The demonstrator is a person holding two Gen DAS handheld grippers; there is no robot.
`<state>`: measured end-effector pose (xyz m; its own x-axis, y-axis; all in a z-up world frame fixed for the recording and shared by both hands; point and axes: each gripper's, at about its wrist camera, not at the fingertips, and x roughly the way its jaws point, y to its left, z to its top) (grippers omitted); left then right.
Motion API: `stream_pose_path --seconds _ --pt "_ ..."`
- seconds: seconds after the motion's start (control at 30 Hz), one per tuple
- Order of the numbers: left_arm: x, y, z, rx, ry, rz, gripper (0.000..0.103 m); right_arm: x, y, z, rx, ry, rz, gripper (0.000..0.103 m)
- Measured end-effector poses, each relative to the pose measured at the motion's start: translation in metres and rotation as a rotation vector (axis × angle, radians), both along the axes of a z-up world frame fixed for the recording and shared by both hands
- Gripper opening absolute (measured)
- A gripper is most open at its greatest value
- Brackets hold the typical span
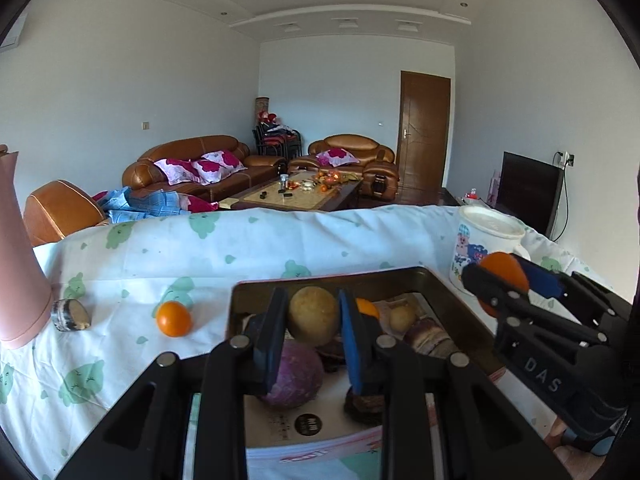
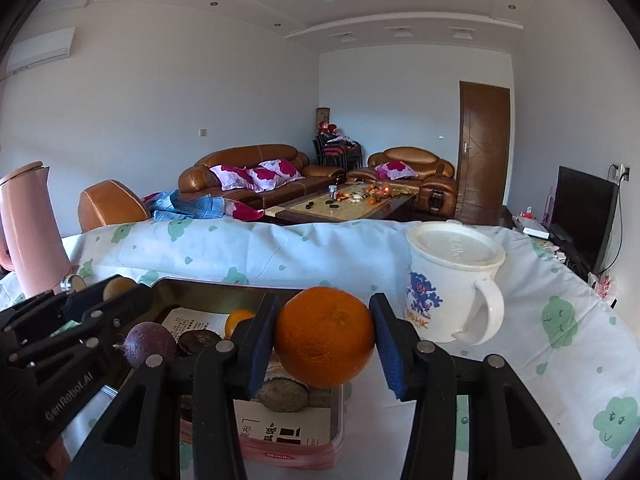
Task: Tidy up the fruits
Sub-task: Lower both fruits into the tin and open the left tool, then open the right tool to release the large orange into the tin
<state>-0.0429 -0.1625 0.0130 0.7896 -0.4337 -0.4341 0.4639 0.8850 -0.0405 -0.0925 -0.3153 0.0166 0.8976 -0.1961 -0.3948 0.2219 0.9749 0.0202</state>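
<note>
L gripper (image 1: 313, 322) & R gripper (image 2: 325, 338) jaws clamped (both loaded).

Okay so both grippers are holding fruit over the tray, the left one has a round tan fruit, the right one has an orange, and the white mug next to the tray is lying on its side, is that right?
One thing is off: the white mug stands upright with its lid on, beside the tray, as the right wrist view shows. The rest holds: the left gripper grips the round tan fruit, and the right gripper grips the orange.

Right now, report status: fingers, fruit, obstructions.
Left gripper shut on tan round fruit; right gripper shut on orange. Both above tray. Another orange loose on cloth. Mug beside tray.
</note>
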Motion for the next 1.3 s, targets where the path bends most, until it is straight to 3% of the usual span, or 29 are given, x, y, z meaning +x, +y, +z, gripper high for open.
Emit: stream_pose_path --seconds 0.23,0.47,0.77,0.83,1.0,1.13,1.2,1.23,1.3 --pt "0.007 -0.019 -0.005 0.076 0.052 -0.008 0.027 0.024 -0.005 -0.008 0.076 0.072 0.087 0.049" --pt "0.018 -0.022 -0.013 0.103 0.127 0.016 0.027 0.045 -0.011 -0.021 0.179 0.169 0.163 0.049" --pt "0.017 -0.017 -0.013 0.096 0.121 0.044 0.028 0.046 -0.013 -0.022 0.217 0.158 0.208 0.05" --pt "0.016 -0.014 -0.012 0.089 0.115 0.055 0.034 0.045 -0.015 -0.021 0.236 0.147 0.209 0.051" --pt "0.018 -0.002 -0.01 0.052 0.113 0.11 0.065 0.042 -0.025 -0.024 0.339 0.126 0.228 0.051" --pt "0.012 0.006 -0.004 0.017 0.077 0.124 0.08 0.039 -0.027 -0.023 0.397 0.096 0.252 0.051" --pt "0.008 0.01 0.001 0.013 0.038 0.151 0.102 0.034 -0.027 -0.018 0.387 0.064 0.24 0.052" --pt "0.006 0.011 0.003 0.009 0.015 0.167 0.103 0.029 -0.027 -0.014 0.378 0.036 0.227 0.054" --pt "0.003 0.015 0.007 0.008 -0.026 0.195 0.103 0.015 -0.027 -0.004 0.337 -0.045 0.188 0.072"
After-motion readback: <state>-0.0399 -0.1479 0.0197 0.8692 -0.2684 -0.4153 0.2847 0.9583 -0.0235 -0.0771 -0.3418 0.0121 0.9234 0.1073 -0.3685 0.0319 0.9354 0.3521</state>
